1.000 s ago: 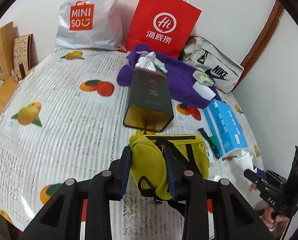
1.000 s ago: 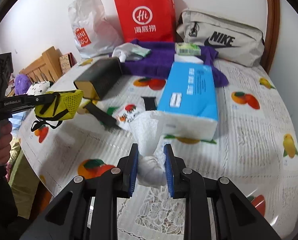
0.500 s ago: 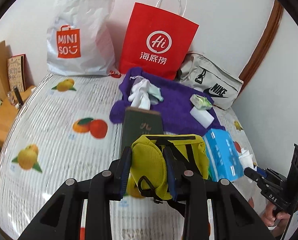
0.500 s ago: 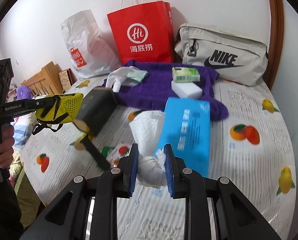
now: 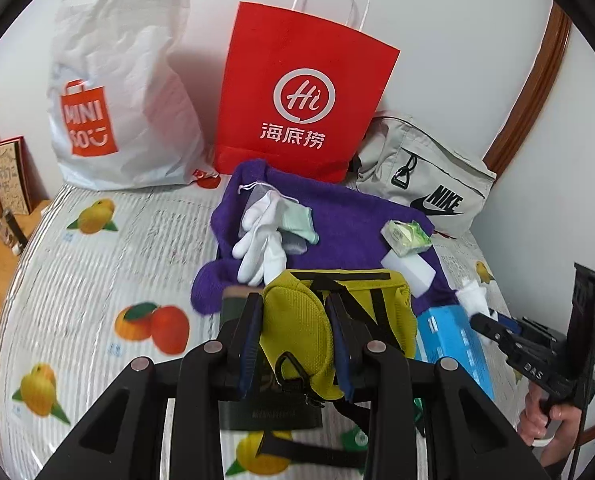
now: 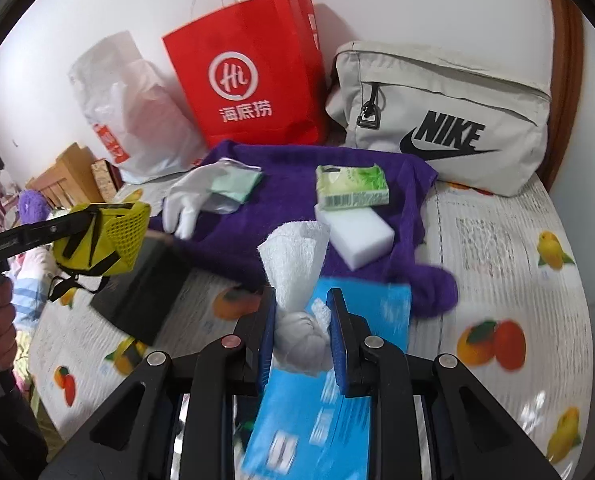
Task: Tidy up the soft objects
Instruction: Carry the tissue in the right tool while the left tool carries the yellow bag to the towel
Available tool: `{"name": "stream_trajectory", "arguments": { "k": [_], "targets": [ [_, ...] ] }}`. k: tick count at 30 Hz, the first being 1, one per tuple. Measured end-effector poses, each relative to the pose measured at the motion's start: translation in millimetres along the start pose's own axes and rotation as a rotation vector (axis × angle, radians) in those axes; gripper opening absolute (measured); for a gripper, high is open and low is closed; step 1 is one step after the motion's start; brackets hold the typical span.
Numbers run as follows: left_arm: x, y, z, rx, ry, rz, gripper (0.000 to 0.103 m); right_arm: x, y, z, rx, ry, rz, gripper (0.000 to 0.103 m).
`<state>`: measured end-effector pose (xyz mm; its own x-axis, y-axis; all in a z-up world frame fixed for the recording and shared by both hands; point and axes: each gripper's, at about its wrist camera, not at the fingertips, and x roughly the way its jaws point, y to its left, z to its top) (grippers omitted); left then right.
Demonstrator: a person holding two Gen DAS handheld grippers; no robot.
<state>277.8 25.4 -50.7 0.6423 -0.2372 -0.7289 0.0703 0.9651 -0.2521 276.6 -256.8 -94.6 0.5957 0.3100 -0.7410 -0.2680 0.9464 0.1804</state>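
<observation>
My left gripper [image 5: 295, 312] is shut on a yellow mesh pouch [image 5: 305, 332] with black straps, held in the air over the table; the same pouch [image 6: 105, 240] shows at the left of the right wrist view. My right gripper [image 6: 301, 316] is shut on a crumpled white tissue [image 6: 297, 260], raised above a blue tissue pack [image 6: 325, 380]. Ahead lies a purple towel [image 5: 349, 220] carrying a white glove [image 5: 261, 240], a green tissue packet [image 6: 351, 186] and a white sponge block [image 6: 355, 234].
A red paper bag [image 5: 305, 92], a white plastic shopping bag [image 5: 113, 92] and a grey Nike bag [image 6: 449, 120] stand against the back wall. A dark box [image 6: 145, 288] lies left of the blue pack. The fruit-print tablecloth [image 5: 97, 280] covers the table.
Both grippers have moved forward toward the purple towel and bags, rising a little, each still gripping its item. The dark box and blue pack now lie beneath them.
</observation>
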Motion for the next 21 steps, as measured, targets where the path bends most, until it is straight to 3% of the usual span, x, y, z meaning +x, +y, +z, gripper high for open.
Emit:
{"name": "stream_trajectory", "arguments": {
  "k": [10,21],
  "targets": [
    [41,-3,38,0.012,0.017,0.024,0.03,66,-4,46,-0.06,0.118,-0.007,0.025],
    [83,-2,60,0.025,0.065,0.009,0.03,114,1,58,-0.103,0.247,0.004,0.025]
  ]
}}
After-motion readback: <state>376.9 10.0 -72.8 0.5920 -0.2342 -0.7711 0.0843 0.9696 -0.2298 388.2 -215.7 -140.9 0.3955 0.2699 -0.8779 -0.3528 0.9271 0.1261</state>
